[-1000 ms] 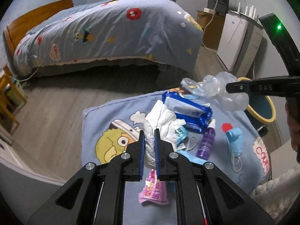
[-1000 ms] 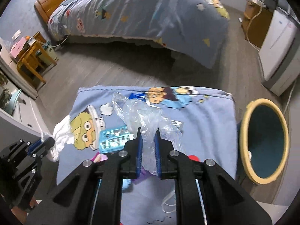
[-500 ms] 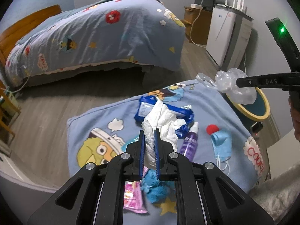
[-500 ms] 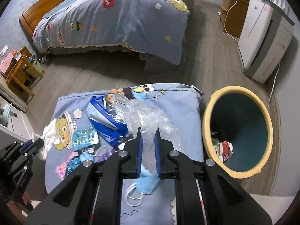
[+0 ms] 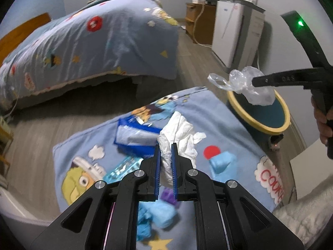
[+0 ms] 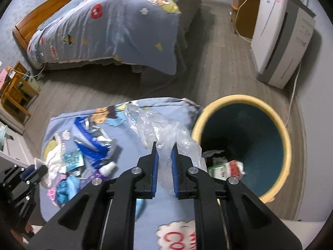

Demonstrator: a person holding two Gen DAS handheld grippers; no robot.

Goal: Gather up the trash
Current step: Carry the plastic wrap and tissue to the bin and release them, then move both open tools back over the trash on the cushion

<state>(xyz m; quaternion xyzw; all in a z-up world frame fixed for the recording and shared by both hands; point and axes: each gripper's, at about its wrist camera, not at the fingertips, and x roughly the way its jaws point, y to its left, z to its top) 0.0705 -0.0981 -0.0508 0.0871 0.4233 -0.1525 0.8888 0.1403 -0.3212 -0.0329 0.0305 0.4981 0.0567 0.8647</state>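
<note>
Pinching crumpled white tissue (image 5: 179,133), left gripper (image 5: 165,162) fingers, right gripper (image 6: 164,160) fingers clamping clear plastic bag (image 6: 164,129) beside yellow-rimmed teal bin (image 6: 285,137)

Both wrist cameras look steeply down along their tongs, sharing the cartoon cloth (image 5: 233,125) and bin (image 6: 278,129).

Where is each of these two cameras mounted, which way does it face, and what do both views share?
Left wrist: sits on the left gripper, looking down along its jaws at the white crumpled tissue it clamps above the cartoon blanket; a hand shows at right.
Right wrist: sits on the right gripper, looking down at the clear plastic bag it grips beside the yellow-rimmed bin; no hand shows.
Shared: blanket, bin, bed, and each other's gripper.
</note>
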